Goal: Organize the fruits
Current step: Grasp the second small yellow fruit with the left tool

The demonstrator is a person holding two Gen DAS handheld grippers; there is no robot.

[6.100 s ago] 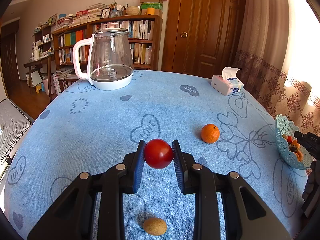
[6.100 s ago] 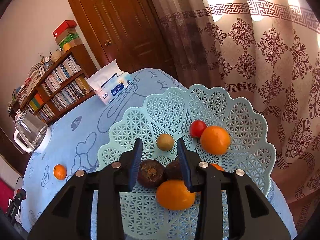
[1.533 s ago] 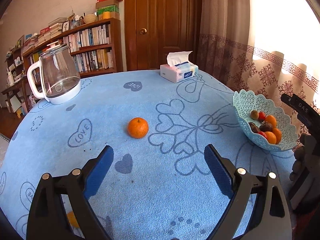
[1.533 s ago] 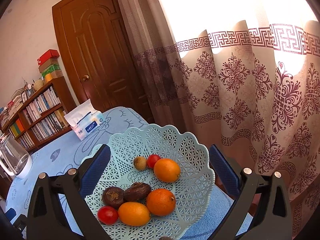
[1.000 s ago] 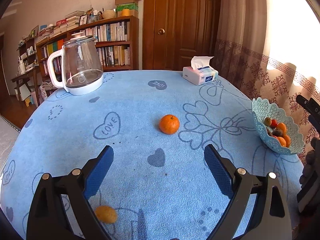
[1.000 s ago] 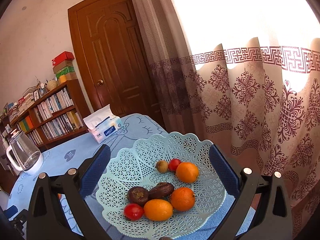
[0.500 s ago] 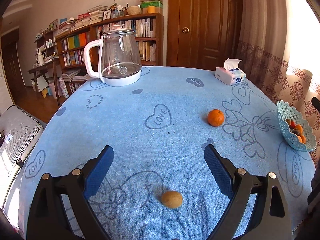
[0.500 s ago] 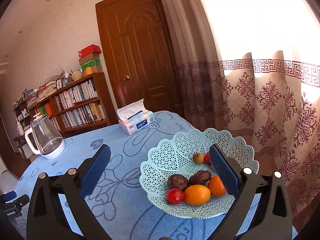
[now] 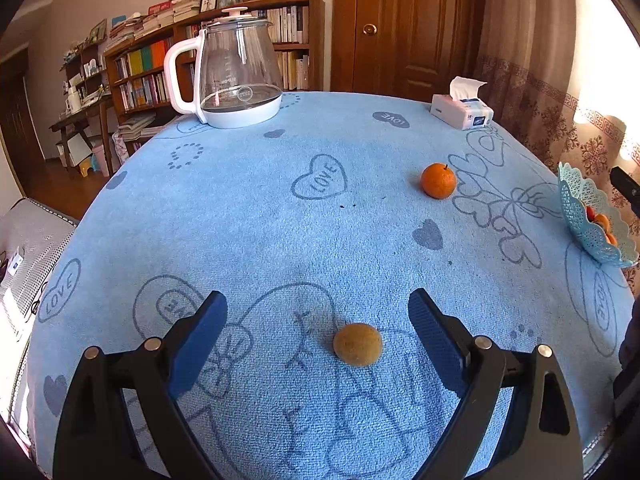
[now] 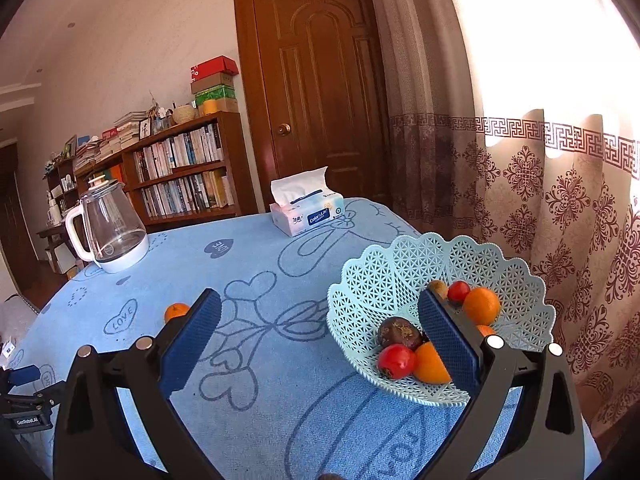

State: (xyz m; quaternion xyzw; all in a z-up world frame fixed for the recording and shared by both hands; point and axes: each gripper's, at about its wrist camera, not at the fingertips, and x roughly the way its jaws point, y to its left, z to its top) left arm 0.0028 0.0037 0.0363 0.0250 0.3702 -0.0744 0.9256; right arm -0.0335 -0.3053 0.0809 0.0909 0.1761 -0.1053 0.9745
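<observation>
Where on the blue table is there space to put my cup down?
The biggest bare patch is mid-table, between the glass kettle, the orange and the small brown fruit. There is also room between the kettle and the tissue box. It is crowded at the table's edge by the curtain, where the fruit basket sits, already holding fruit.

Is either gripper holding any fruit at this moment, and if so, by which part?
Nothing is held. The left gripper is wide open, the kiwi lying untouched on the cloth between its fingers. The right gripper is also open and empty, near the basket.
</observation>
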